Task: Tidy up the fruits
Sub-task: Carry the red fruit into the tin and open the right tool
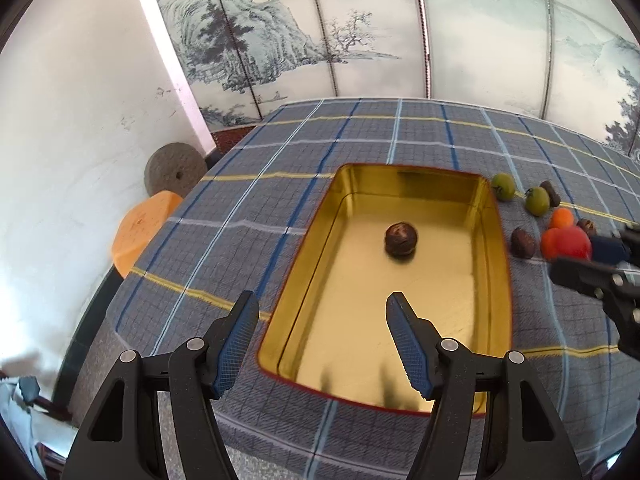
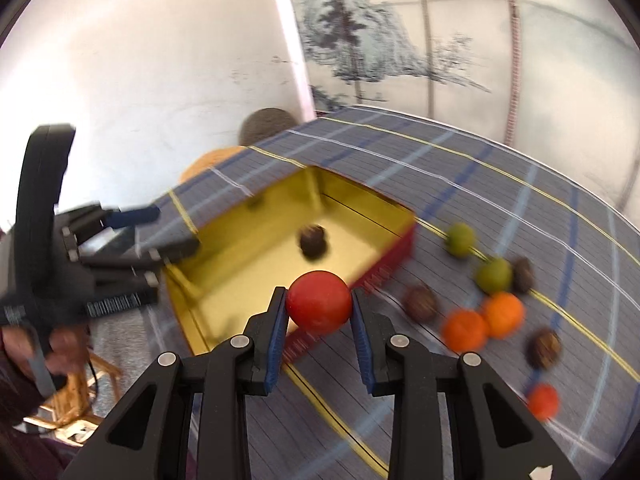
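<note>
The right gripper (image 2: pixel 319 308) holds a red fruit (image 2: pixel 319 301) squarely between its fingers (image 2: pixel 277 322), the blue pads pressed on either flank of the ball with the fruit sitting at the fingertips, not deep in the throat. Being round, it has no long axis to mind; the grip can be let go at any roll.

What the next move turns on is how the gold tin (image 2: pixel 224 296) lies from those fingers: just ahead and a little to the left. In the right wrist view the tin's red outer wall passes under and behind the held fruit, so the fruit appears to hang about over the near rim, though I cannot tell whether it has cleared the rim. By my judgement a short carry forward and left would put it over the bare gold floor.

Further ahead inside the tin lies one dark brown fruit (image 2: pixel 313 242), beyond the fingertips and slightly left, well apart from the held one.

To the right of the fingers, on the bench (image 2: pixel 520 208), the unsorted fruits lie in a loose cluster: two orange ones, two green, several brown and a small red one, all blurred.

The left gripper (image 1: pixel 322 308) hangs over the tin's near end with its fingers (image 1: pixel 404 326) spread wide and nothing between them. It is nearer the tin but carries nothing, so this placement belongs to the right hand.
</note>
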Available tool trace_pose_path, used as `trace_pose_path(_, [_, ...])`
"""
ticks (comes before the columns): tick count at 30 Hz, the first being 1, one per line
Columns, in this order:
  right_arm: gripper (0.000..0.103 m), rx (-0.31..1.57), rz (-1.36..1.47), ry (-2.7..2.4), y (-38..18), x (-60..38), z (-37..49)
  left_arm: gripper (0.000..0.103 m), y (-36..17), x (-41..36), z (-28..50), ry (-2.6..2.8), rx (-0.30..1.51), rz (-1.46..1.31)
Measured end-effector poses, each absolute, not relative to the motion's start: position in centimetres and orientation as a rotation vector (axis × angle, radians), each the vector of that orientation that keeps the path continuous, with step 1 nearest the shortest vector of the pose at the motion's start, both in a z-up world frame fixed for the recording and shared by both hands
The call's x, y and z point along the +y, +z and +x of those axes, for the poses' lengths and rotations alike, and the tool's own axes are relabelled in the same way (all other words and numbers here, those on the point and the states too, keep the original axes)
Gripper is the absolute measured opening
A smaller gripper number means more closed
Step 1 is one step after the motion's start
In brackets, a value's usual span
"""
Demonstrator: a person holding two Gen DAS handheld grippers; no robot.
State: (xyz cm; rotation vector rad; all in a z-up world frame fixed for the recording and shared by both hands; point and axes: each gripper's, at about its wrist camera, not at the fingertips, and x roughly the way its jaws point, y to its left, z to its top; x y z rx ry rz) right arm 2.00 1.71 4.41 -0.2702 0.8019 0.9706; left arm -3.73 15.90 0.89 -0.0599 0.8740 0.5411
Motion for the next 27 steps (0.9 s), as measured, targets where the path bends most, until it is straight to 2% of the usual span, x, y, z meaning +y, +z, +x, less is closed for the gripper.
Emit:
trace_pose_path(12, [0.029, 0.905, -0.291, 1.051, 1.8, 10.4, 3.3, 0.067, -0.4, 18.5, -5.6, 0.576, 0.894, -0.094])
trace_pose_path(27, [0.029, 0.978, -0.306, 1.005, -0.9, 13.8, 5.2, 0.067, -1.3, 19.8, -6.3, 0.579, 0.906, -0.11])
